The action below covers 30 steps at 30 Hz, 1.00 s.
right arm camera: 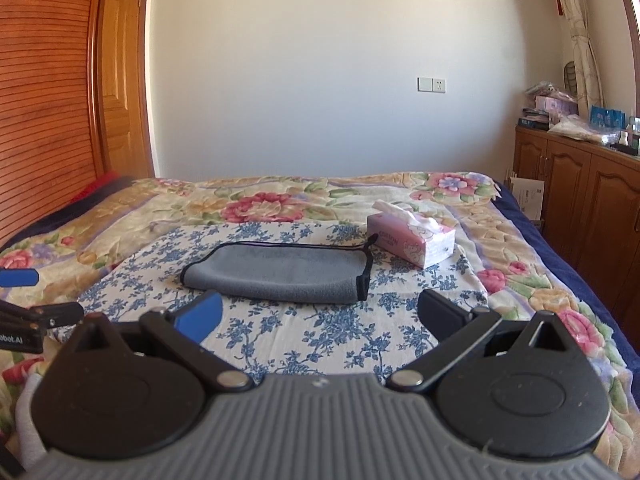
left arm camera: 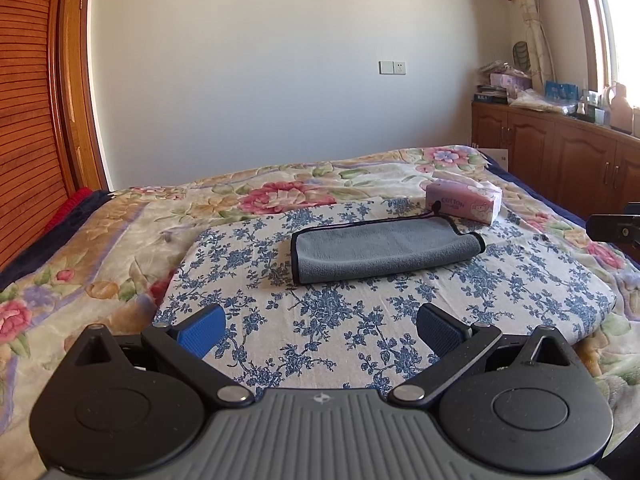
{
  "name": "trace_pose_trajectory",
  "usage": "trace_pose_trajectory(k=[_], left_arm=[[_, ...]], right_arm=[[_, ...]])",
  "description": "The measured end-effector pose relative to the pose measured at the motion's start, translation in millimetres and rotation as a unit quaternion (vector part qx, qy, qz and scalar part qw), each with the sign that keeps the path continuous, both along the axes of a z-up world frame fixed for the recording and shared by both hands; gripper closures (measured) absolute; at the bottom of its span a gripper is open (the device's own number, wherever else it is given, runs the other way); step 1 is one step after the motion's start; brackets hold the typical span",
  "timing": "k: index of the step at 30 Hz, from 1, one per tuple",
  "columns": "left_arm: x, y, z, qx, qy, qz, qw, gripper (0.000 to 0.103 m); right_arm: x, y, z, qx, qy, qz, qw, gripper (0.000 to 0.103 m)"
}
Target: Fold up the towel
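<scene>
While hovering low over the blue-flowered cloth [left arm camera: 360, 320], both spread wide and gripping nothing: left gripper [left arm camera: 320, 330] and right gripper [right arm camera: 320, 320], well short of the grey towel [left arm camera: 384, 250], folded into a long band on that cloth, pink tissue box [right arm camera: 412, 242] just beyond.

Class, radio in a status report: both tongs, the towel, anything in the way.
Left tongs open, empty. Right tongs open, empty. Grey towel lies folded on blue-flowered cloth, untouched. Pink tissue pack just beyond its right end.
</scene>
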State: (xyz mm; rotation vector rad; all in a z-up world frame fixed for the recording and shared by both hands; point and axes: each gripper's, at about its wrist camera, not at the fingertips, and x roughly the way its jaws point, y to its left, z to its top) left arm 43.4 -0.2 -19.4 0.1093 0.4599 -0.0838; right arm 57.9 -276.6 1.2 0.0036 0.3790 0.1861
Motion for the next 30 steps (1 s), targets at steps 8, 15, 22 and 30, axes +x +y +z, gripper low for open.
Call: trace_pose_trajectory(k=[8, 15, 22, 30], left_arm=[[-2, 1, 3, -0.015, -0.01, 0.01, 0.9998, 0.0], [-3, 2, 8, -0.021, -0.028, 0.018, 0.9992, 0.0], [-7, 0, 15, -0.02, -0.048, 0.011, 0.9986, 0.0], [-12, -1, 21, -0.014, -0.077, 0.016, 0.9968, 0.0]], right_arm=[[-1, -1, 2, -0.003, -0.015, -0.008, 1.0, 0.0], [-4, 0, 3, -0.006, -0.028, -0.013, 0.999, 0.0], [-6, -2, 5, -0.003, -0.039, -0.019, 0.999, 0.0], [-11, -4, 8, -0.002, -0.062, -0.03, 0.998, 0.0]])
